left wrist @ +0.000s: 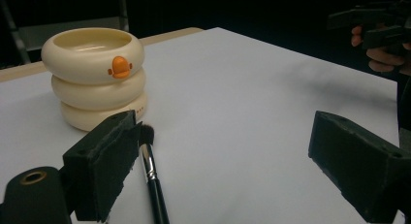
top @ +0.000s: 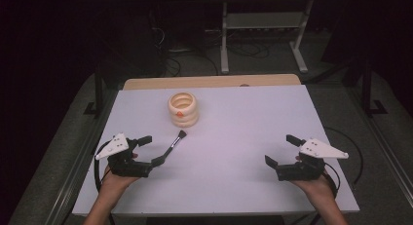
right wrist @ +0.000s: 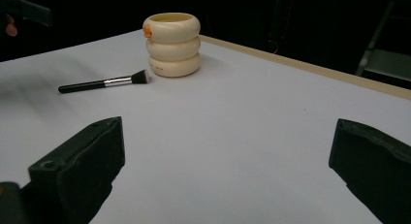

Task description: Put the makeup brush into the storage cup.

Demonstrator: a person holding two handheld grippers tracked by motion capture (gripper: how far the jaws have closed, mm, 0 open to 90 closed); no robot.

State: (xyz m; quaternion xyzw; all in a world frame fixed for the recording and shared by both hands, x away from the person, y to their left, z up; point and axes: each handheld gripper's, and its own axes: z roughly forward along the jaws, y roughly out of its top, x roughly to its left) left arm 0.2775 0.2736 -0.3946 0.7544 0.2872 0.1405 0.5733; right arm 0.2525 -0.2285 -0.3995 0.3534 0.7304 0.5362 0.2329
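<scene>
My left gripper (top: 151, 150) has its jaws spread wide with nothing between the pads. In the left gripper view one jaw rises at the lower left of the frame and the other at the lower right, and the makeup brush (left wrist: 151, 180) lies on the tabletop just beside the lower-left jaw, its black handle running down to the bottom edge and its dark bristles pointing up the frame. In the high view the handle end reaches one of my jaw tips; I cannot tell whether they touch.

My right gripper (top: 281, 150) is also wide open and empty, sitting at the lower right of the high view with my hand behind it. In the right gripper view its two jaws stand far apart at the bottom corners with bare white tabletop (right wrist: 232, 136) between them.

Further out, the brush (right wrist: 104, 82) lies flat at the upper left of the right gripper view, bristles toward a cream holder (right wrist: 172, 43) made of three stacked rings with an orange duck-bill mark near its rim. The bristles lie just beside the holder's base. In the high view the holder (top: 183, 108) stands upright above centre, left of the middle, with the brush (top: 174, 142) slanting down-left from it toward my left gripper.
</scene>
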